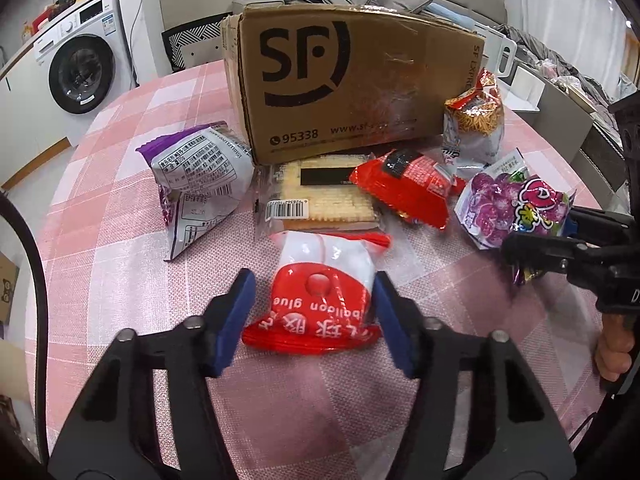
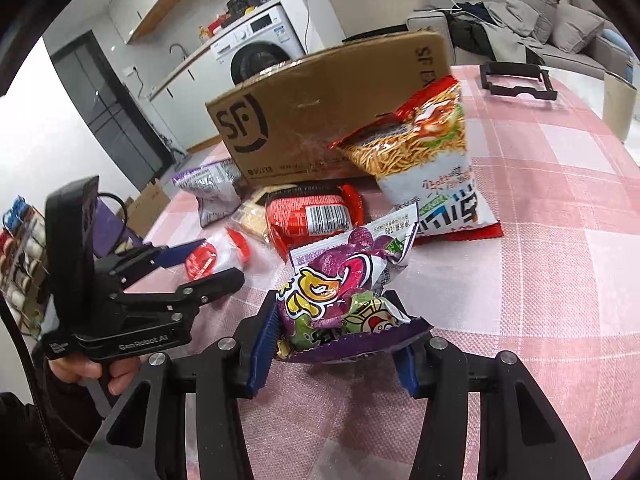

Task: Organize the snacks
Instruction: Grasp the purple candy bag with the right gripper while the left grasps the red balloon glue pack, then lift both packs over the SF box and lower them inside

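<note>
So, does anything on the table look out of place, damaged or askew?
One oddity: the packet between the left gripper jaws reads "balloon glue", not an obvious snack. The cardboard box looks scuffed, with torn tape. The noodle-snack bag leans against it. Other packets lie loose, unsorted; nothing spilled.

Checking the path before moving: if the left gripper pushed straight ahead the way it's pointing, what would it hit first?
Past the red-and-white packet in the left gripper, likely the cracker pack, then the cardboard box; depth is uncertain.
</note>
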Demonstrator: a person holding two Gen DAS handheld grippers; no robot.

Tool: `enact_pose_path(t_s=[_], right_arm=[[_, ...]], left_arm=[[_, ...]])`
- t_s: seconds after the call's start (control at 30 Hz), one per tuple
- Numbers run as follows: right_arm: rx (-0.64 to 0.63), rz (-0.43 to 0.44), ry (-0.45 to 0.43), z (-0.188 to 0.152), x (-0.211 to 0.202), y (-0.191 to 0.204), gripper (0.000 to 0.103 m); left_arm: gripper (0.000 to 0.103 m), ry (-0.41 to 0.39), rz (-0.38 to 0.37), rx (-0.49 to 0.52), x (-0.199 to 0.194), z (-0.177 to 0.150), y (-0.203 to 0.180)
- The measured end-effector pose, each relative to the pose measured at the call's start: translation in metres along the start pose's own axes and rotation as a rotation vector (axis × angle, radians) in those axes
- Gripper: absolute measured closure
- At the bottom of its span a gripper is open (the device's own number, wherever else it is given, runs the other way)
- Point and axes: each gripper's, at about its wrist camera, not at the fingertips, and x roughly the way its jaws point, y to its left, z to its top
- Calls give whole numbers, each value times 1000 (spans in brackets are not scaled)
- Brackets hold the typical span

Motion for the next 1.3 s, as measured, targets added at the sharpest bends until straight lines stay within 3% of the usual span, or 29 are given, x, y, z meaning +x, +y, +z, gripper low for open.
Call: enact_pose_path(t_s=[0.2, 0.67, 1.3], right_arm=[[9, 12, -15, -3, -5, -1, 52], [10, 47, -69, -4, -23, 1, 52], [-14, 52, -150, 11, -54, 5, 52]], left_arm=[[60, -11, -32, -10, -7, -3, 1], [60, -78, -62, -42, -43, -2, -3], [60, -170, -76, -31, -89, 28, -13]])
